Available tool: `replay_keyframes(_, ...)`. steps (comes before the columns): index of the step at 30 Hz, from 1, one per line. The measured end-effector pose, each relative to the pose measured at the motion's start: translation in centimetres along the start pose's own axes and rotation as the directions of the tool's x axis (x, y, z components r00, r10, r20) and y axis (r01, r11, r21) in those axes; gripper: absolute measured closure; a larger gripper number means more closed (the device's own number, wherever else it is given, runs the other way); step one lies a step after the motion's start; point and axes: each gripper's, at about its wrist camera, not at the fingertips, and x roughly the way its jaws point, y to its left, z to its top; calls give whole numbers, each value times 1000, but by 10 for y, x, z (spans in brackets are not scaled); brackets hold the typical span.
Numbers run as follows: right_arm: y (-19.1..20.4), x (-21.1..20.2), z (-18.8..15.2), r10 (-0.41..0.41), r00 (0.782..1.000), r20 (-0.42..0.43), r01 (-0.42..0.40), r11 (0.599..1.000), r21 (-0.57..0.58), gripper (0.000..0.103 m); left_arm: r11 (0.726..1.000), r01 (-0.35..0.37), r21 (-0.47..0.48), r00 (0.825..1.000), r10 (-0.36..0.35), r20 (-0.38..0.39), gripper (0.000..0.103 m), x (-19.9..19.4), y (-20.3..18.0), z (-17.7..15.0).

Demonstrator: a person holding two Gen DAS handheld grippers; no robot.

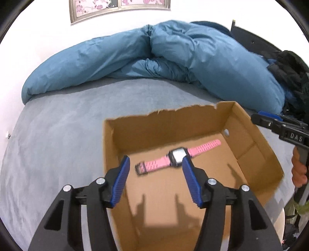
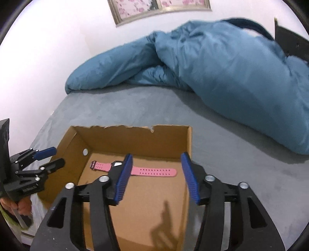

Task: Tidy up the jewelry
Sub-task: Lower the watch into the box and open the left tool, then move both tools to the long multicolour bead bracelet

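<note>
A pink-strapped watch [image 1: 173, 157] with a black case lies flat on the floor of an open cardboard box [image 1: 170, 117]. My left gripper [image 1: 155, 161] is open and empty, held above the near part of the box with the watch just beyond its tips. In the right wrist view the watch [image 2: 152, 171] lies in the box [image 2: 133, 128], its case partly hidden behind my left finger. My right gripper [image 2: 156, 157] is open and empty above the box's right side. Each gripper also shows in the other's view: the right one [image 1: 270, 120] and the left one [image 2: 52, 156].
The box sits on a grey bed [image 1: 58, 135]. A rumpled blue duvet [image 1: 154, 58] lies along the far side against a white wall with a framed picture [image 2: 160, 7]. Dark clothing [image 1: 289, 73] is piled at the far right.
</note>
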Motion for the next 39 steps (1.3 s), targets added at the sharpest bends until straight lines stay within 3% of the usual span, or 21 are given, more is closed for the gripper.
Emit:
replay_keyframes(5, 1, -53, -39, -36, 995, 92, 39, 999, -29, 37, 1000, -25, -4, 999, 25, 49, 37, -53, 16, -51)
replay_keyframes(9, 19, -87, -81, -20, 991, 130, 29, 997, -73, 29, 998, -61, 14, 998, 60, 25, 30, -73, 20, -95)
replay_keyframes(11, 29, -88, -101, -11, 996, 93, 18, 996, -82, 28, 998, -65, 18, 998, 65, -6, 30, -74, 20, -115)
replay_keyframes(15, 58, -66, -144, 41, 996, -78, -47, 996, -77, 28, 996, -85, 19, 994, 86, -74, 29, -60, 23, -156)
replay_keyframes(20, 107, -28, -194, 90, 958, -273, -124, 986, -108, 28, 986, -157, 59, 972, 165, -167, 29, -27, 27, -193)
replay_keyframes(22, 122, -15, -204, 100, 943, -316, -145, 982, -123, 27, 988, -144, 54, 972, 152, -181, 29, -19, 31, -202)
replay_keyframes(25, 136, 5, -214, 69, 933, -353, -135, 977, -168, 22, 990, -135, 33, 975, 138, -175, 23, -15, 40, -211)
replay_keyframes(29, 144, 17, -218, 26, 942, -335, -114, 963, -245, 9, 988, -151, 28, 974, 154, -168, 6, -8, 44, -213)
replay_keyframes(34, 135, 19, -212, 78, 920, -384, -163, 968, -193, 8, 993, -120, 10, 976, 120, -182, 5, -2, 52, -211)
replay_keyframes(39, 131, 15, -220, 122, 906, -406, -200, 968, -154, 8, 988, -148, 45, 970, 154, -186, 5, -1, 45, -210)
